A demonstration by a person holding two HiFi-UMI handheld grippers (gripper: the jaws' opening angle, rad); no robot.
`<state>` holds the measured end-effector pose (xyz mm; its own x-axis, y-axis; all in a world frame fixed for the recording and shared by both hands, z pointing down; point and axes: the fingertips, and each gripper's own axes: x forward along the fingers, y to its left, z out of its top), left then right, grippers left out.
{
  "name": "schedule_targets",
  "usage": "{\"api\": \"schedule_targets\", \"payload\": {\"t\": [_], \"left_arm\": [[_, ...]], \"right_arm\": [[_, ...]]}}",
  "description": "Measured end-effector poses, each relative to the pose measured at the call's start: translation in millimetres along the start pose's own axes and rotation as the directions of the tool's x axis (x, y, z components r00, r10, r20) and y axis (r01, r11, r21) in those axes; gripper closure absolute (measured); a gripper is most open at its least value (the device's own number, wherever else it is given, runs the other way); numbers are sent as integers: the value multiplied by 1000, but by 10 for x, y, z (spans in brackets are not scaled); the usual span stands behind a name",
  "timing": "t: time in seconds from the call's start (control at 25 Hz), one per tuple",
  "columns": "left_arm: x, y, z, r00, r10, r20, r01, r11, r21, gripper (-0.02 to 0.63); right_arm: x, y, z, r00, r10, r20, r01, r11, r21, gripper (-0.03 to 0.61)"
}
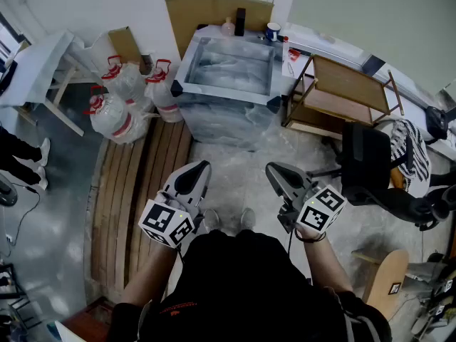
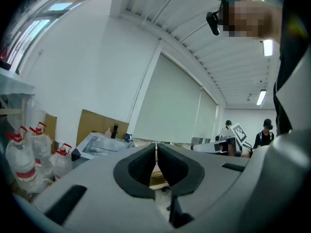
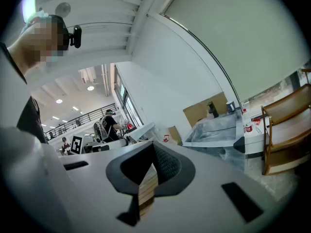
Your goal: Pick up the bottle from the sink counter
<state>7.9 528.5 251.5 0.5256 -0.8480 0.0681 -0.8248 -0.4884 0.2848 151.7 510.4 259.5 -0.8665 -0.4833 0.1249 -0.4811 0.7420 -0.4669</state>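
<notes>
Slim dark bottle [image 1: 240,21] upright behind the sink [image 1: 187,64]; left gripper [image 1: 201,167] and right gripper [image 1: 272,169] fingers pressed together

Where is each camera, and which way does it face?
Head view: on the person's head, facing down: sink, left claw, right claw, shoes.
Left gripper view: on the left claw, along its shut jaws, toward water jugs.
Right gripper view: on the right claw, along its shut jaws.
Shared: all three show sink and dark bottle.

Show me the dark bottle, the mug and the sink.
dark bottle [image 1: 240,21]: head view, on its body.
mug [image 1: 273,31]: head view, on its outer wall.
sink [image 1: 221,93]: head view, on its front rim.
</notes>
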Motion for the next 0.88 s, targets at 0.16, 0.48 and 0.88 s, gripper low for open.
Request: {"api": "schedule_targets", "payload": {"t": [0.16, 0.48, 0.88], "left_arm": [[28, 3, -28, 1000, 5, -4, -5, 1000, 1, 588], [102, 22, -105, 999, 29, -17, -29, 1000, -7, 588], [255, -109, -264, 996, 87, -21, -87, 996, -16, 588]], "right_arm": [[-2, -40, 3, 1000, 1, 1, -1, 1000, -1, 575], [4, -183, 1, 1000, -17, -14, 17, 1000, 8, 575], [-142, -417, -26, 999, 25, -47, -24, 1000, 19, 575]]}}
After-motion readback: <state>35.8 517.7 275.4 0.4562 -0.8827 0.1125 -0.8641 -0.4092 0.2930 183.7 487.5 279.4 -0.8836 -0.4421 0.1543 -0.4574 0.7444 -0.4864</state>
